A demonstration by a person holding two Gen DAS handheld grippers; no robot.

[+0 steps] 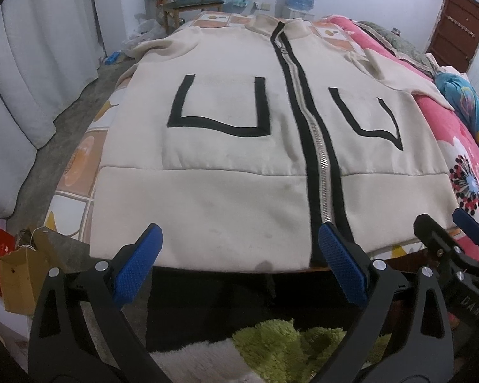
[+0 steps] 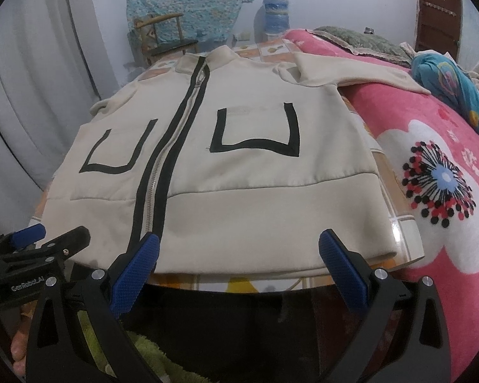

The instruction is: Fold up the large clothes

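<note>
Left tool (image 1: 239,265) — spread wide, nothing held, at the jacket (image 1: 239,127) hem. Jacket: cream, zipped, flat on the patterned desk (image 1: 76,159), collar away from you. Right tool (image 2: 239,265) — equally wide, empty, at the hem's right half. Pink blanket (image 2: 431,159) alongside. Risk: your uneven pinches could skew the fold; the zipper (image 1: 319,159) may buckle.

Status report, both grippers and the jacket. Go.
Left gripper open, at the hem, holding nothing. Right gripper open, same. Cream jacket flat, zipped, one sleeve out over the pink blanket. Nothing in the way.
</note>
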